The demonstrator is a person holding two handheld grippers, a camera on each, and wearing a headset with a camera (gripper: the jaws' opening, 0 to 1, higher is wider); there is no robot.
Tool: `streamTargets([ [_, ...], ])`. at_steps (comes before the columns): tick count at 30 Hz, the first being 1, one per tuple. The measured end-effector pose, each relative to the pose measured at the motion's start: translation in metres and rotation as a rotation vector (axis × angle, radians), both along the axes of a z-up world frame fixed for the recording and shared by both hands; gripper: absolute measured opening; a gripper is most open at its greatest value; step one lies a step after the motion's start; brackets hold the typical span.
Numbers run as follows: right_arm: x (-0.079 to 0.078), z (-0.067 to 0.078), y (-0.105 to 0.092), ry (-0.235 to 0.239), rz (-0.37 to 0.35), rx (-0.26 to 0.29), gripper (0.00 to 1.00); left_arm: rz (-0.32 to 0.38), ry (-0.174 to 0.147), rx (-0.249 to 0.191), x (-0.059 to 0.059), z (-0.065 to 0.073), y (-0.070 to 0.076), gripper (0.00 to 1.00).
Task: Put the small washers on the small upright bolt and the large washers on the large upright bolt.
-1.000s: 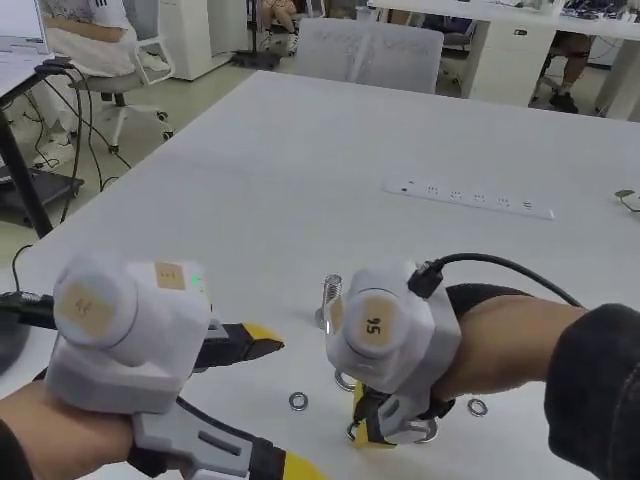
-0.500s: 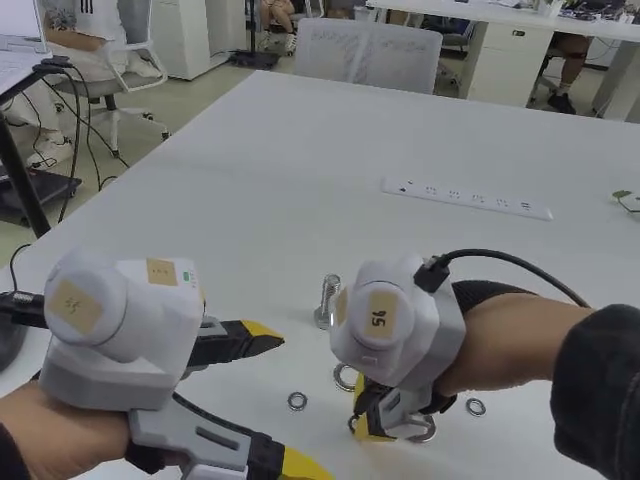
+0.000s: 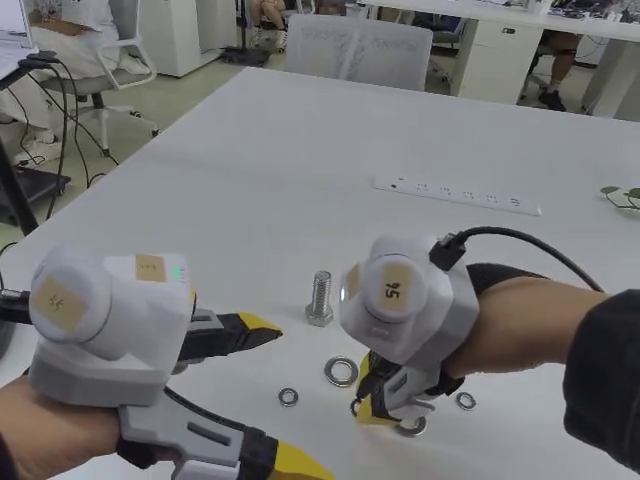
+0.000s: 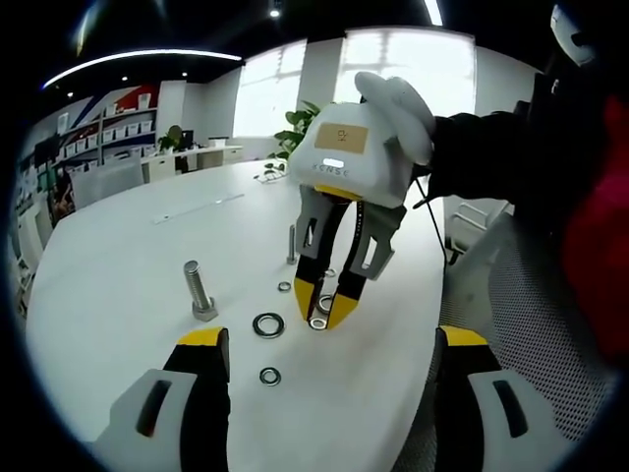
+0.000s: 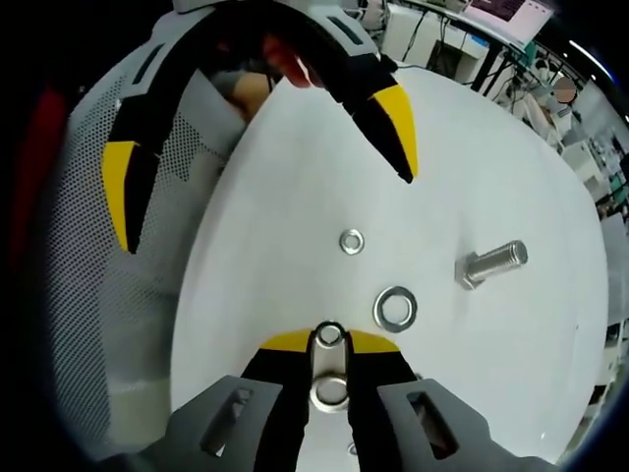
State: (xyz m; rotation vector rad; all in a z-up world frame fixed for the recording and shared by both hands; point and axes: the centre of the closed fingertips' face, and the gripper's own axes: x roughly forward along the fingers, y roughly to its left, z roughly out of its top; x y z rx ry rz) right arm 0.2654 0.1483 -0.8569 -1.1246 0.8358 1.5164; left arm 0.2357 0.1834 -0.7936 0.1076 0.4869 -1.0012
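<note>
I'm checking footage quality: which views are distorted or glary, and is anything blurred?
Head view: even light, sharp, only faint shadow by the large bolt. Left gripper view: fisheye curves the table; windows behind the right tool blow out. Right gripper view: same curving, left tool looms dark, background soft.

Round sticker (image 3: 392, 290) on back of right gripper (image 3: 372, 412): two digits, "95" as seen in head view, "56" if turned other way up; cannot tell which. Second round sticker (image 3: 55, 300) on left gripper (image 3: 295, 400): faint mark, unreadable. Rectangular label (image 3: 150, 266) on same housing: print too small. Left gripper view: tan label (image 4: 340, 138) on right gripper, small mark plus line of print beneath, both illegible.
</note>
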Motion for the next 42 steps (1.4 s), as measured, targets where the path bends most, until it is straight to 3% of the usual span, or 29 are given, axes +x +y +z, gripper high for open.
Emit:
streamTargets([
  [14,0.007,0.016,-0.011,-0.012,-0.04,0.017,0.13,-0.035,-0.038,0.005,0.001,0.001,-0.005,0.85],
  [26,0.016,0.043,-0.028,-0.017,-0.106,0.052,0.13,-0.057,-0.059,-0.005,0.004,0.006,-0.004,0.83],
  [36,0.024,0.064,-0.039,-0.024,-0.146,0.076,0.13,-0.072,-0.062,0.009,0.009,-0.001,-0.002,0.82],
  [42,0.032,0.079,-0.048,-0.034,-0.175,0.092,0.13,-0.049,-0.07,-0.019,0.013,0.003,0.002,0.81],
])
